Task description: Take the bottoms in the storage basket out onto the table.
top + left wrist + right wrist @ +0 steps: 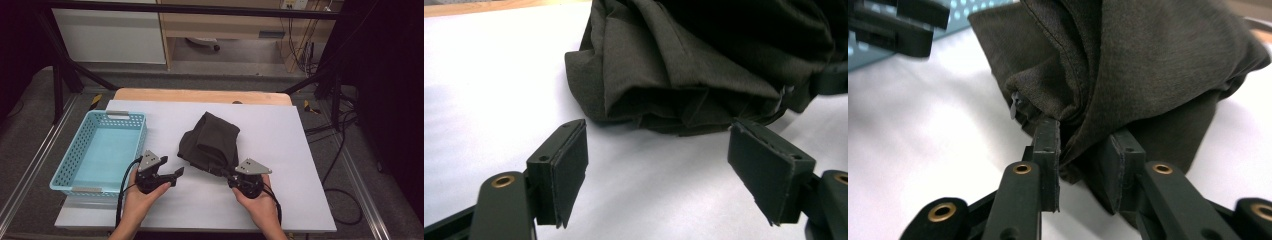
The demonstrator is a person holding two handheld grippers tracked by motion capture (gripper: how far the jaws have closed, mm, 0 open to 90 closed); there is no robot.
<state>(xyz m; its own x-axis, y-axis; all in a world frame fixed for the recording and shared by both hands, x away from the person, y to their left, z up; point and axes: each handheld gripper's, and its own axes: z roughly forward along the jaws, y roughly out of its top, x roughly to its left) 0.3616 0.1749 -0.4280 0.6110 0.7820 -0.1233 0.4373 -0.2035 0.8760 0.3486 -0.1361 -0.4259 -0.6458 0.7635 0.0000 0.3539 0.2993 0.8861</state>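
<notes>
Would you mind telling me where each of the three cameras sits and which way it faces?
High view: above the person's side, looking forward and down on the white table, the blue basket and the dark garment; both forearms, the left gripper and the right gripper show.
Left gripper view: rides the left gripper, looking along its open jaws at the garment's folded edge.
Right gripper view: rides the right gripper, jaws closed on a fold of cloth; the left gripper shows top left.
All three views share the garment.

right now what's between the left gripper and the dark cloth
Nothing: in the left gripper view a bare strip of white table separates the open left gripper from the cloth. The high view agrees.
</notes>
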